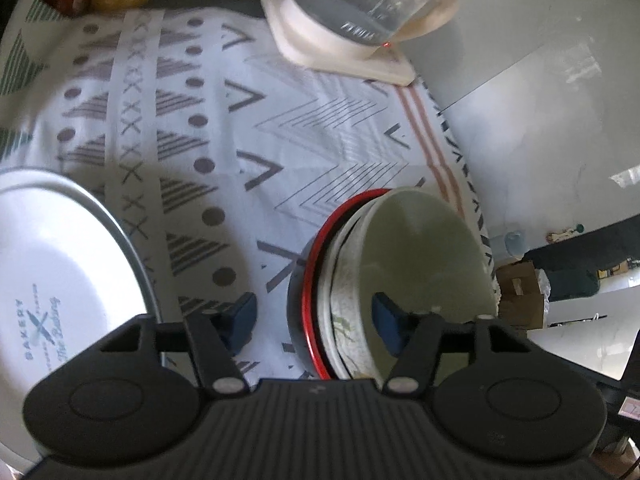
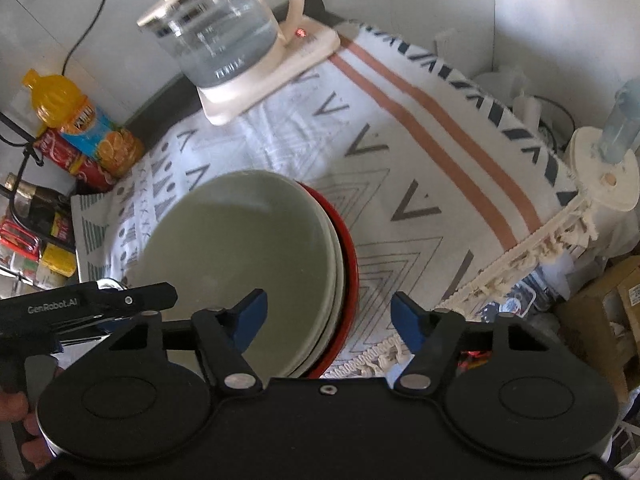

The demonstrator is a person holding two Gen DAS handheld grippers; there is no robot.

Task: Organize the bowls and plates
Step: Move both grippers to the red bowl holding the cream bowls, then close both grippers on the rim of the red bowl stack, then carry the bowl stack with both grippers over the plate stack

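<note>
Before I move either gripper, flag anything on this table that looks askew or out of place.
Nothing is spilled or broken. The stack of bowls looks slightly uneven: the pale green top bowl sits off-centre over the red-rimmed bowl, near the fringed edge of the tablecloth. The white plate lies flat, apart from them.

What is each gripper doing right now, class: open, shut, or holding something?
Left gripper: open, straddling the wall of the stacked bowls, not clamped.
Right gripper: open, holding nothing, just above the bowls.

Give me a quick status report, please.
Left claw and right claw open, straddling opposite rims of stacked pale green bowls on red-rimmed dish. White bakery plate apart. Nothing obstructing.
</note>
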